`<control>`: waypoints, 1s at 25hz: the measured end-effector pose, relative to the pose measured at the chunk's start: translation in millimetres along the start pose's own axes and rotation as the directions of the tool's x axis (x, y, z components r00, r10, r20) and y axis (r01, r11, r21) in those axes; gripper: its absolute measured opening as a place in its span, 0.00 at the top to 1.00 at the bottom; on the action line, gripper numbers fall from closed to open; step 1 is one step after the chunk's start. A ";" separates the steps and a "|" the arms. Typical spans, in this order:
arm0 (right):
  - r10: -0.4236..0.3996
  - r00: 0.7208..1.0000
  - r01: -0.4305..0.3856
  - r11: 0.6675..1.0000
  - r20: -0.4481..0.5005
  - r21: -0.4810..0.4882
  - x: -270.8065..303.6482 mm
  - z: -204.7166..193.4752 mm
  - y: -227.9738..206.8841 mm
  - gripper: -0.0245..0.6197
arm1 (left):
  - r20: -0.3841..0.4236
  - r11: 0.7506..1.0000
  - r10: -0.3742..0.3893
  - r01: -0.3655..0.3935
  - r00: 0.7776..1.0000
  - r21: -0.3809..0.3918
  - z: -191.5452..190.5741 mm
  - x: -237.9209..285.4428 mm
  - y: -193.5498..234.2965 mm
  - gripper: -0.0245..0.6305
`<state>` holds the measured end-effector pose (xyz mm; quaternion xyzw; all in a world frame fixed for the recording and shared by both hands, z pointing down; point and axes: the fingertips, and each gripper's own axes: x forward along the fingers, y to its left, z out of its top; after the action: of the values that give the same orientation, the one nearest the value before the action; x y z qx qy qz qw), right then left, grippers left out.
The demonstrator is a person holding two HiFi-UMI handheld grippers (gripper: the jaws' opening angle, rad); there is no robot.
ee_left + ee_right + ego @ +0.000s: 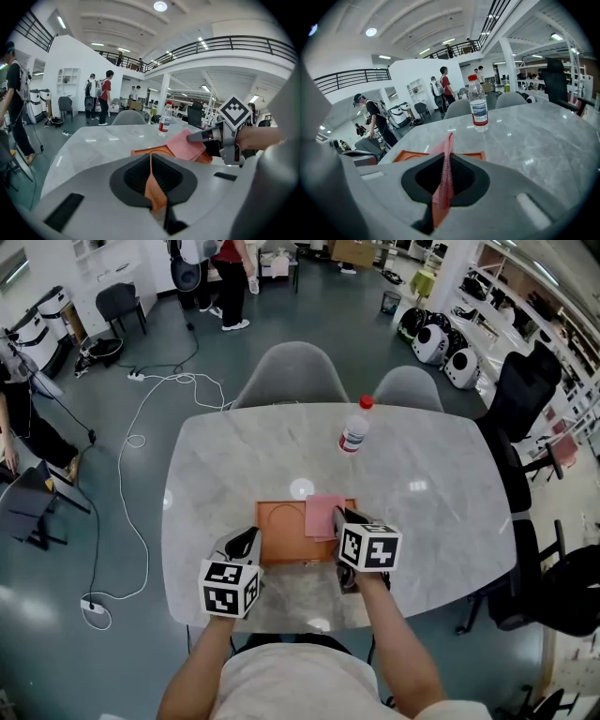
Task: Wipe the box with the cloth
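Left gripper (246, 538) shut on box (281, 531) wall at box's 8 o'clock; grip seen only in left gripper view. Right gripper (342, 519) closed on cloth (323, 515), laid over box's 3 o'clock side. Bottle (354, 432) stood at 1 o'clock on table (441, 493); label print unreadable.

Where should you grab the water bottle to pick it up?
Around its middle, at the label, coming in level from the person's side. The bottle stands upright, round and slim, with bare table around it, so jaws would likely fit across its body.
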<state>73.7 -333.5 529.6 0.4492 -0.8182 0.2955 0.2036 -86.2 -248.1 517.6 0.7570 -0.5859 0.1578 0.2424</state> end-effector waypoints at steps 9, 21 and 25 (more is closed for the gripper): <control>-0.024 1.000 0.024 1.000 0.003 0.017 -15.5 2.8 -35.8 0.94 | -0.001 1.000 0.018 -0.018 1.000 -0.003 0.2 7.6 -17.5 0.94; -0.015 1.000 0.014 0.999 0.009 0.035 -26.3 -0.8 -75.2 0.94 | 0.000 0.998 0.070 -0.069 0.998 -0.012 -8.5 8.9 -38.6 0.94; 0.011 1.000 -0.012 0.999 0.013 0.046 -29.2 -1.0 -80.1 0.94 | 0.006 0.995 0.093 -0.093 0.996 -0.017 -11.0 4.1 -44.9 0.94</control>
<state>157.2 -348.7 536.9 0.4509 -0.8151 0.3126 0.1862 -41.3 -236.5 520.8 0.7272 -0.6228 0.1614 0.2392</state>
